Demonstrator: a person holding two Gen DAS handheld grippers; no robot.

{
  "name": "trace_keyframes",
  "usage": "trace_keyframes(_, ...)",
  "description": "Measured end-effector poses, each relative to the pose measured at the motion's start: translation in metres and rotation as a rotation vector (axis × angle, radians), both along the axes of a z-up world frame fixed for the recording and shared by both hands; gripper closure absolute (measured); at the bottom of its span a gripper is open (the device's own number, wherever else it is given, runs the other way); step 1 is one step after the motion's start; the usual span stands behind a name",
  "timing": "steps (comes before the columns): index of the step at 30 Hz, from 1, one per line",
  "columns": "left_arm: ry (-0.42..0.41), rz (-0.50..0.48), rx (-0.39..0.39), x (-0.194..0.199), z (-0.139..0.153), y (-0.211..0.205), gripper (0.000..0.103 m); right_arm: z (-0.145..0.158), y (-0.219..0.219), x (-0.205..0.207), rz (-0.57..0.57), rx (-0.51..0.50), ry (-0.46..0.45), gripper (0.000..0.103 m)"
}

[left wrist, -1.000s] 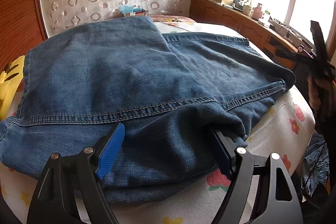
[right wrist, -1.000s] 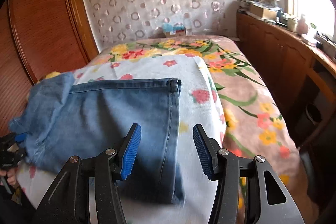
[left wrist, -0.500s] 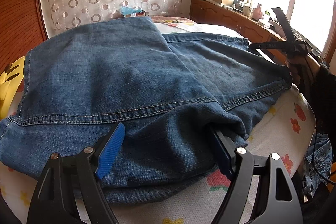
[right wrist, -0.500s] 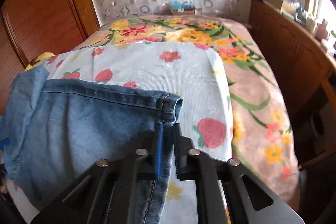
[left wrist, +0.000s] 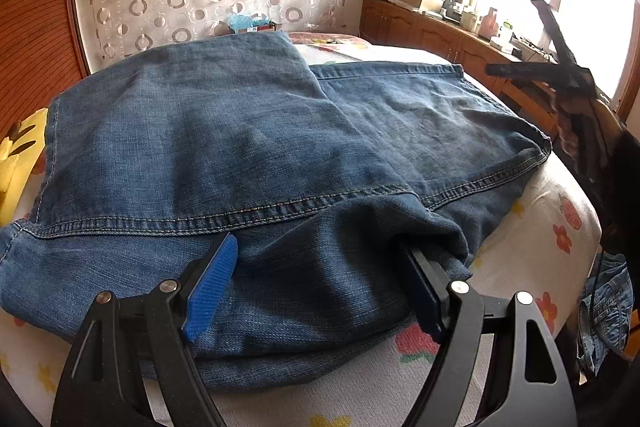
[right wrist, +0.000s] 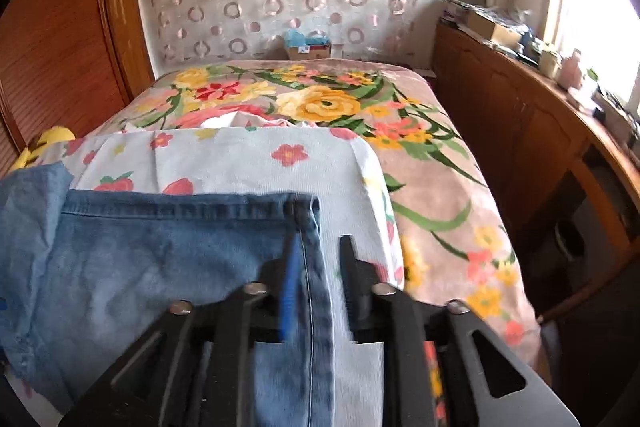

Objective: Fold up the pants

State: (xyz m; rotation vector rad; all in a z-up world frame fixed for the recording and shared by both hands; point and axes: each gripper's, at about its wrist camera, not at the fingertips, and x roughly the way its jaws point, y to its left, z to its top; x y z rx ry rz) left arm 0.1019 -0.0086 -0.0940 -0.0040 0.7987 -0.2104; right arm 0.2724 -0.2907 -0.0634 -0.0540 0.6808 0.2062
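Note:
Blue denim pants (left wrist: 240,131) lie folded over on the bed's white flowered sheet (left wrist: 532,227). My left gripper (left wrist: 316,243) rests on their near edge, jaws wide. Its blue left pad (left wrist: 212,287) lies on top of the cloth and its right finger is tucked under a loose fold. In the right wrist view one pant leg (right wrist: 160,247) lies flat with its hem toward the far side. My right gripper (right wrist: 320,241) straddles the leg's side seam just below the hem corner. Its jaws are opening and the pads stand off the denim.
A flowered blanket (right wrist: 420,147) covers the far part of the bed. A wooden cabinet (right wrist: 500,115) with clutter runs along the right under the window, and a wooden wardrobe (right wrist: 60,47) stands left. More denim (left wrist: 604,299) hangs off the bed's right side.
The right gripper closed on the leg's seam edge near the hem corner, then parted again as it moved along the bed. The left gripper and the folded pants stayed put.

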Motion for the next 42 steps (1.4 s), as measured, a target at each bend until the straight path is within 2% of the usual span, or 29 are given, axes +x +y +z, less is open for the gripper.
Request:
trace_keyframes(1,0.0,0.001,0.0,-0.001,0.0,-0.001,0.023,0.0,-0.004,-0.011,0.007,0.009,-0.006,0.072)
trace_keyframes(3,0.0,0.001,0.002,-0.001,0.0,-0.001,0.023,0.002,-0.01,-0.037,0.005,0.019,-0.018,0.06)
trace_keyframes(5,0.0,0.002,0.004,0.0,0.0,-0.002,0.023,-0.002,-0.016,-0.057,0.008,0.029,-0.026,0.056)
trace_keyframes(9,0.001,0.004,0.007,0.0,0.0,-0.003,0.023,-0.017,-0.03,-0.093,0.01,0.041,-0.017,0.054)
trace_keyframes(14,0.001,0.004,0.009,0.0,0.0,-0.002,0.023,-0.021,-0.04,-0.113,-0.004,0.05,-0.01,0.053)
trace_keyframes(25,0.001,0.006,0.011,0.001,-0.001,-0.001,0.023,-0.026,-0.042,-0.117,-0.043,0.055,0.025,0.051)
trace_keyframes(40,0.001,0.009,0.009,0.001,-0.001,-0.001,0.023,-0.03,-0.037,-0.111,-0.024,0.033,0.057,0.052)
trace_keyframes(41,0.001,0.01,0.005,0.0,0.0,-0.001,0.023,-0.029,-0.036,-0.111,-0.017,0.033,0.057,0.062)
trace_keyframes(42,0.0,0.012,0.001,0.0,0.002,0.001,0.023,-0.029,-0.035,-0.11,-0.002,0.037,0.06,0.08)
